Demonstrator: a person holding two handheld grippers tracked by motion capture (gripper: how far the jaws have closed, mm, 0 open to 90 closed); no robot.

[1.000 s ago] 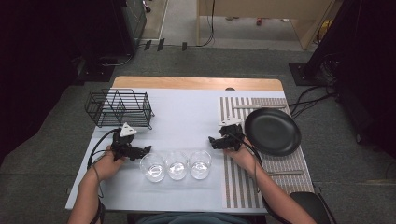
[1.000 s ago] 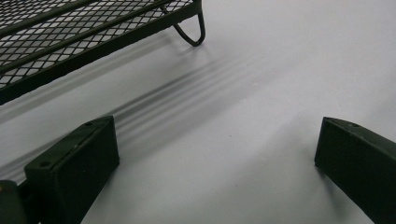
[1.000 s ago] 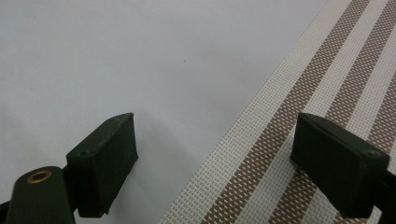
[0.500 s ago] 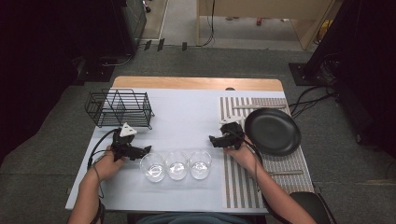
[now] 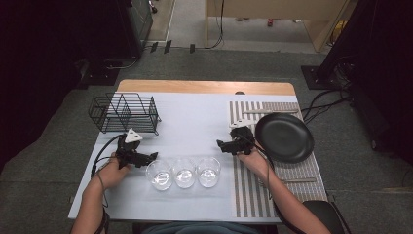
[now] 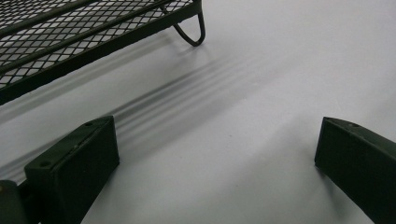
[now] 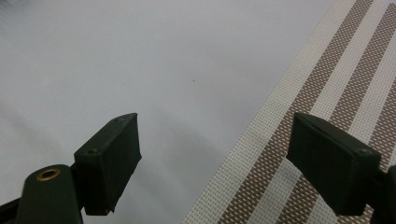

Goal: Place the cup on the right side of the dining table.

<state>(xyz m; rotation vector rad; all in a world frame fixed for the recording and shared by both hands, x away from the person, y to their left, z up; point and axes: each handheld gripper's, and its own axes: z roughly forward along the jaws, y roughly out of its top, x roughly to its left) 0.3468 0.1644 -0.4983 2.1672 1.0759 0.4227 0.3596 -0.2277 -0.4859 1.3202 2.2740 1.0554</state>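
Three clear glasses [image 5: 184, 172] stood in a row at the near edge of the table [image 5: 195, 112], the row running left to right. The left hand-held gripper [image 5: 146, 158] rested just left of the leftmost glass [image 5: 159, 174], jaws wide apart and holding nothing, pointing right toward it. The right hand-held gripper [image 5: 223, 146], likewise released and empty, sat just beyond and right of the rightmost glass [image 5: 208, 170], over the edge of the striped placemat [image 5: 253, 190]. Farther right lay a black plate [image 5: 284, 137]; at far left stood a black wire rack [image 5: 123, 113]. The left gripper looked nearer a glass.
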